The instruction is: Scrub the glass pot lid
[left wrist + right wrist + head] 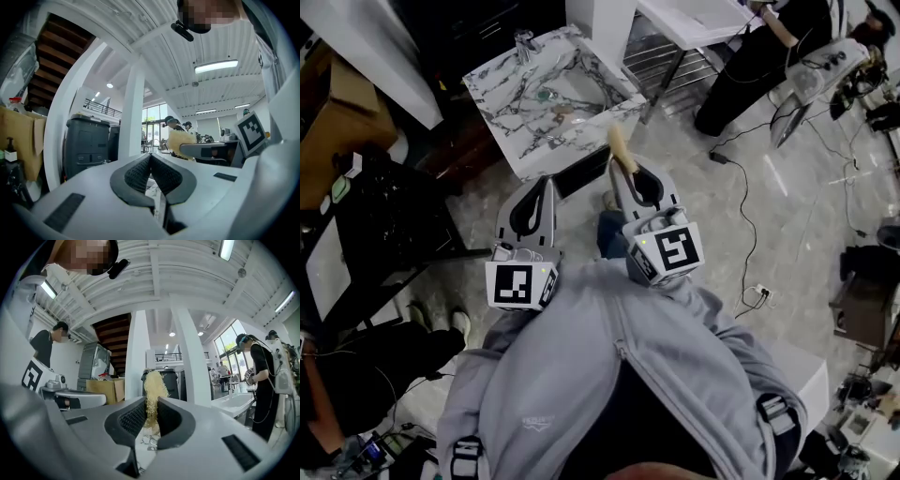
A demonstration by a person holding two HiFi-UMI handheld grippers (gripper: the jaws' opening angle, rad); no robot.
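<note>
Grippers held short of the sink

Head view: we saw left gripper and right gripper near the marble sink; we could not make out the glass pot lid. Left gripper view: jaws clenched, empty. Right gripper view: jaws grasped a yellow scrubber.

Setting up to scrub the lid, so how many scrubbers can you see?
1. A yellowish scrubber is clamped in the right gripper, sticking out past its tips. The left gripper is shut and empty. Another could be hidden inside the marble sink.
</note>
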